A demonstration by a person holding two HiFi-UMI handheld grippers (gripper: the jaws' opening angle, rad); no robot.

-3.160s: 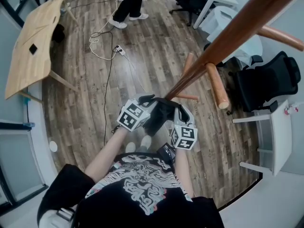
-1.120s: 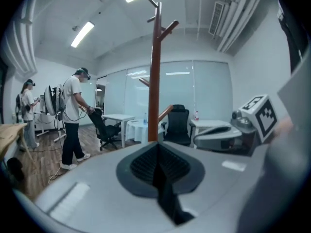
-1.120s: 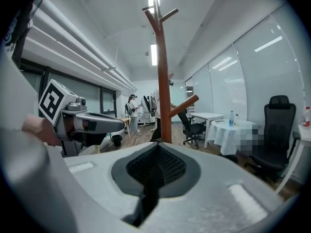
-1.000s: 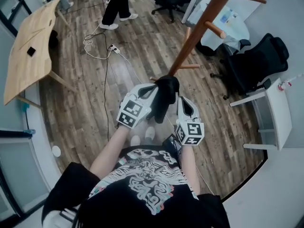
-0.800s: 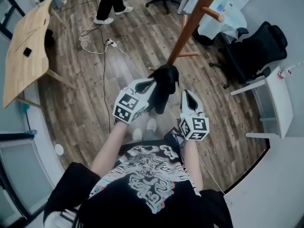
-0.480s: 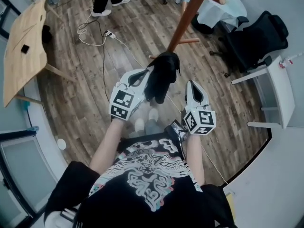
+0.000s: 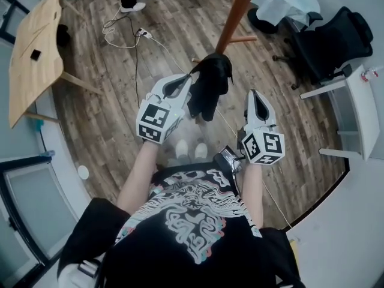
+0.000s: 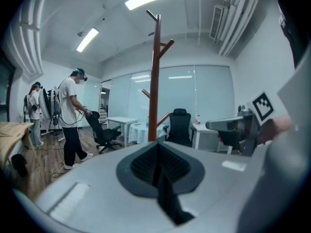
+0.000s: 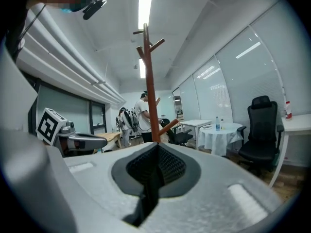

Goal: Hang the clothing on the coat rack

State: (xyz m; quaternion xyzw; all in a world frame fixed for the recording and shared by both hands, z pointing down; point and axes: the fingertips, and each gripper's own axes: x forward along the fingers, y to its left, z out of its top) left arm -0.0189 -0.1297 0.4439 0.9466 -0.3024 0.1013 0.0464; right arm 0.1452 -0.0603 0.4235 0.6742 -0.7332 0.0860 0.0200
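Note:
In the head view a bunched black garment (image 7: 210,87) hangs from the tip of my left gripper (image 7: 189,78), which is shut on it. My right gripper (image 7: 255,96) stands shut and empty a hand's width to the right of the garment, apart from it. The brown wooden coat rack pole (image 7: 236,18) rises just beyond the garment. In the left gripper view the coat rack (image 8: 154,76) stands straight ahead with bare pegs, and the right gripper (image 8: 234,128) shows at the right. In the right gripper view the coat rack (image 9: 149,81) also stands ahead.
A wooden table (image 7: 35,47) stands at the left, and cables with a power strip (image 7: 129,33) lie on the floor. A black office chair (image 7: 327,41), a white-clothed round table (image 7: 277,2) and a white desk (image 7: 355,110) are on the right. A person (image 8: 73,120) stands nearby.
My right gripper has drawn away to the right of the garment. The left gripper keeps its hold on the garment and has lifted it a little toward the rack.

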